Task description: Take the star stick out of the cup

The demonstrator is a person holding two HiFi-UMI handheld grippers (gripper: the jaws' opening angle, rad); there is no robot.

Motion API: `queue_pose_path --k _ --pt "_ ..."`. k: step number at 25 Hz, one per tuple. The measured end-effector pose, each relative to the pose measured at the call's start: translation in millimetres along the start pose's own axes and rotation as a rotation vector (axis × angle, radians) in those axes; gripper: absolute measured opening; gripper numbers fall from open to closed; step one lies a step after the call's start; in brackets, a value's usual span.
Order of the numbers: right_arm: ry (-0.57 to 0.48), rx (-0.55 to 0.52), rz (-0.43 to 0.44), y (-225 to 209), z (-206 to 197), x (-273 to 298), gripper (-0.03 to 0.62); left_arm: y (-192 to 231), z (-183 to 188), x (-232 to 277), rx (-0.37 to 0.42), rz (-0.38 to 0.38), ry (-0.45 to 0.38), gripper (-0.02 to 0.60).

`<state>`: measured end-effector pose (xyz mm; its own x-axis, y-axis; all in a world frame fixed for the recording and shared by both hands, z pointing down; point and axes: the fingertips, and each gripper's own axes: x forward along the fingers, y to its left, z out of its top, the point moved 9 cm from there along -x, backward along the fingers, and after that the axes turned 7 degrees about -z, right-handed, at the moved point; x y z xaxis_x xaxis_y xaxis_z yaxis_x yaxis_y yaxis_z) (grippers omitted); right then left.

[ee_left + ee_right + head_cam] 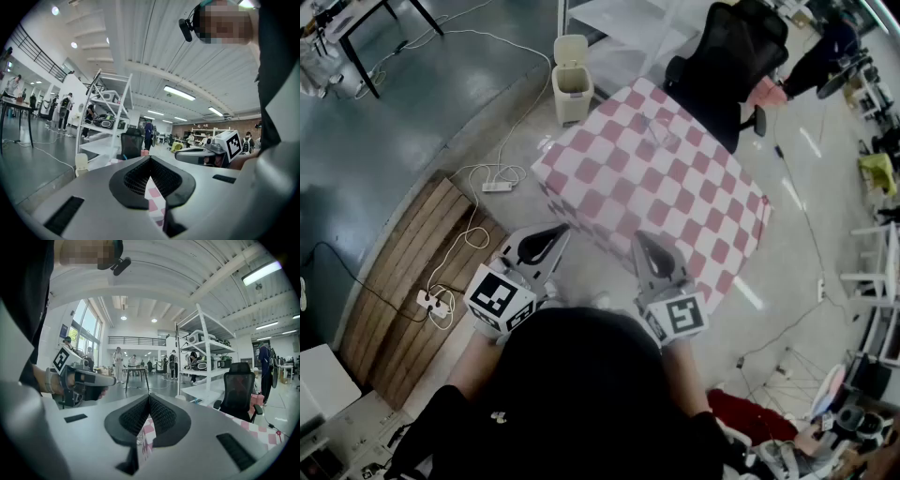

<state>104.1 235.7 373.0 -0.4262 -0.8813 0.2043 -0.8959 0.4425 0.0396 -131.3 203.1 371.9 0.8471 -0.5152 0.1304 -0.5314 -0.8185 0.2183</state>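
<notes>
Pink-and-white checked cloth covers the table (694, 216). At its near edge the left gripper (561, 231) and the right gripper (639, 238) hover side by side, each with jaws pressed together on nothing. A faint clear cup (664, 137) seems to stand well apart, toward the far side. I would open both first, steady the cup with one, and draw the star stick out along its own length. The stick is too small to tell which way it points.

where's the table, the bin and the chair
table (675, 202), head view, bare middle of its checked top
bin (572, 98), head view, its front wall
chair (741, 56), head view, its black backrest
</notes>
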Motion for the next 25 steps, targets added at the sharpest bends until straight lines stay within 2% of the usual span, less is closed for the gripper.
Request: queue_pose_path --k 14,19,25 --pt "0.01 0.022 -0.049 13 5 13 0.017 21 6 -13 0.015 -0.016 -0.016 0.04" --pt "0.013 0.067 -0.065 20 3 22 0.018 37 2 -23 -0.001 -0.026 -0.019 0.04" --pt "0.023 0.058 -0.104 36 0 30 0.018 53 -6 -37 -0.019 -0.051 -0.03 0.04"
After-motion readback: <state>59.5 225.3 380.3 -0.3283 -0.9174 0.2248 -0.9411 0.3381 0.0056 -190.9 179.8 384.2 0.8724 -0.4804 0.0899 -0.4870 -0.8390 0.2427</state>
